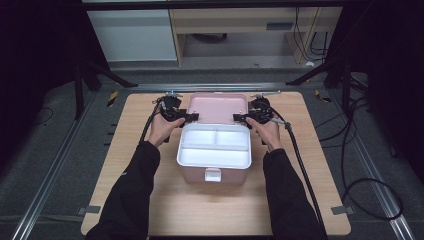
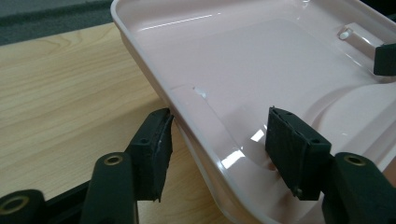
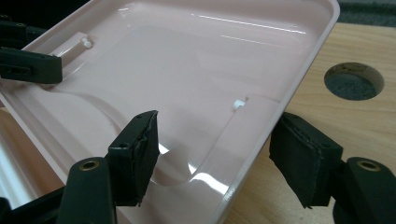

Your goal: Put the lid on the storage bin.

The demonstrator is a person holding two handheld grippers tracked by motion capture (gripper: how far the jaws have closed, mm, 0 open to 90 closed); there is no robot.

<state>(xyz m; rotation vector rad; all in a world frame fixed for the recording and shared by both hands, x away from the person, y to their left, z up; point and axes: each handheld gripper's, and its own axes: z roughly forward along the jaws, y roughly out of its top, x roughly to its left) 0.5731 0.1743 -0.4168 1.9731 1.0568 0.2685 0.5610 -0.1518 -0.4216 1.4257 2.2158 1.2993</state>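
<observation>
Between both claws: glossy pale-pink lid (image 1: 218, 107) of open box, side rims straddled by parted left gripper (image 2: 219, 154) and right gripper (image 3: 215, 154), unclamped.

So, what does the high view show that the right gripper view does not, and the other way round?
High view: the white tray with its compartments, the front latch and both sleeves. Right gripper view: a round hole in the table beside the lid, and the right gripper with its jaws open on either side of the lid's rim. Both: the pink lid lying open and the wooden table.
</observation>
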